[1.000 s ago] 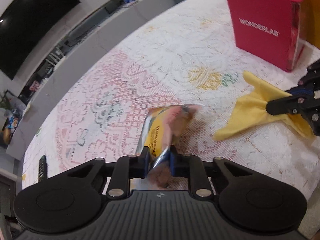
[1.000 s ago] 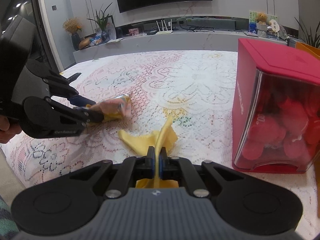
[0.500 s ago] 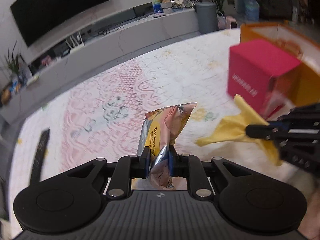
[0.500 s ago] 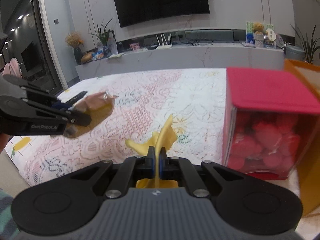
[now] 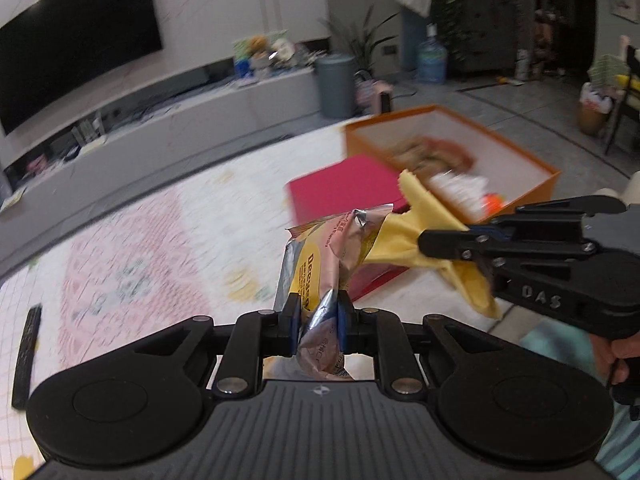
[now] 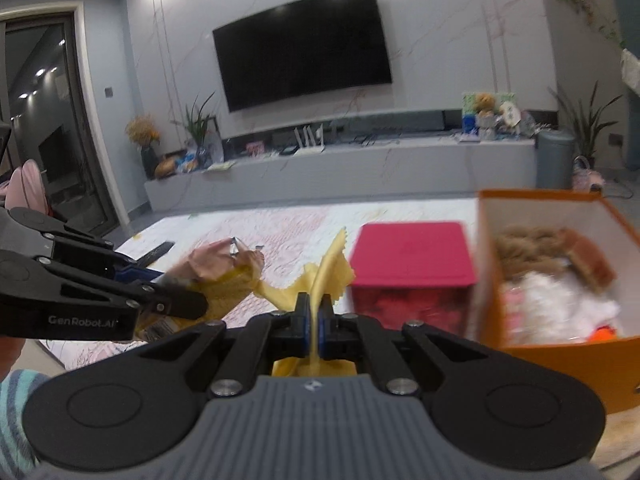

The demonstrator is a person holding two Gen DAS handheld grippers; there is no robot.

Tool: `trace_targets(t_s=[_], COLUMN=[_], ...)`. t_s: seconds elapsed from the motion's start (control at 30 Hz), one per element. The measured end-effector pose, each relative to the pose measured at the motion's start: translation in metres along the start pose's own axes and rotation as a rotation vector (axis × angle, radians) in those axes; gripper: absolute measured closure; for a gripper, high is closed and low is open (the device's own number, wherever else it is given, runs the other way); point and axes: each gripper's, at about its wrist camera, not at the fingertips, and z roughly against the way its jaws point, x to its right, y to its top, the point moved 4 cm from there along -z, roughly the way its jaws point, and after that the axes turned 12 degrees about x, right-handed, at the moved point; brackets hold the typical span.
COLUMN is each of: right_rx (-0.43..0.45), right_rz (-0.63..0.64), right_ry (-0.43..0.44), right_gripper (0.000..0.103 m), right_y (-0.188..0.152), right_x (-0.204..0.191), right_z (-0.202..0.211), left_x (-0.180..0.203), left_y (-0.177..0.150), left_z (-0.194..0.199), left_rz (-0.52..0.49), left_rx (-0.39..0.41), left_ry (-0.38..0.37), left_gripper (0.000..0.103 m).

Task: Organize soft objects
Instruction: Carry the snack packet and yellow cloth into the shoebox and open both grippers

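Left gripper: its jaws are clamped on the lower part of a snack packet, foil and yellow with a crumpled pink top, held upright in the air above the table.
Right gripper: its jaws are pressed together on a yellow cloth, which fans out above the fingertips and hangs in folds below them.
Packet and cloth: in the left wrist view the cloth's edge lies just behind the packet's top; whether they touch cannot be told. In the right wrist view the packet sits left of the cloth.
Red box: closed, standing on the table towards its far right, just left of the orange box.
Orange box: open, at the table's right edge; inside it lie a brown plush toy, something white and an orange bit, all blurred.
Table: covered with a white lace cloth patterned in pink.
Remote control: dark, lying near the table's left edge.
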Motion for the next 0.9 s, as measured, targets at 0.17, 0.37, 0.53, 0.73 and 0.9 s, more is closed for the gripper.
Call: trace_targets(t_s=[0.17, 0.37, 0.53, 0.73, 0.9], right_rx=[0.033, 0.049, 0.059, 0.027, -0.032], right_rz=[0.002, -0.002, 0.028, 0.030, -0.038], right_ry=[-0.023, -0.075, -0.139, -0.199, -0.225], right_gripper=[0.102, 0.102, 0.102, 0.102, 0.102], right_y=[0.017, 0.038, 0.063, 0.091, 0.105], right_x=[0.030, 0.076, 0.118, 0.173, 0.222], right_z=[0.036, 0.067, 0.077, 0.072, 0.051], left_x=[0.036, 0.071, 0.088, 0.100, 0.109], left_y=[0.031, 0.065, 0.094, 0.129, 0.148], left_z=[-0.004, -0.024, -0.051, -0.089, -0.130], left_rz=[-0.008, -0.014, 0.026, 0.091, 0.106], left_rx=[0.039, 0.067, 0.077, 0.080, 0.062], left_ry=[-0.055, -0.118, -0.165, -0.216, -0.234], left_gripper=[0.083, 0.083, 0.083, 0.083, 0.083])
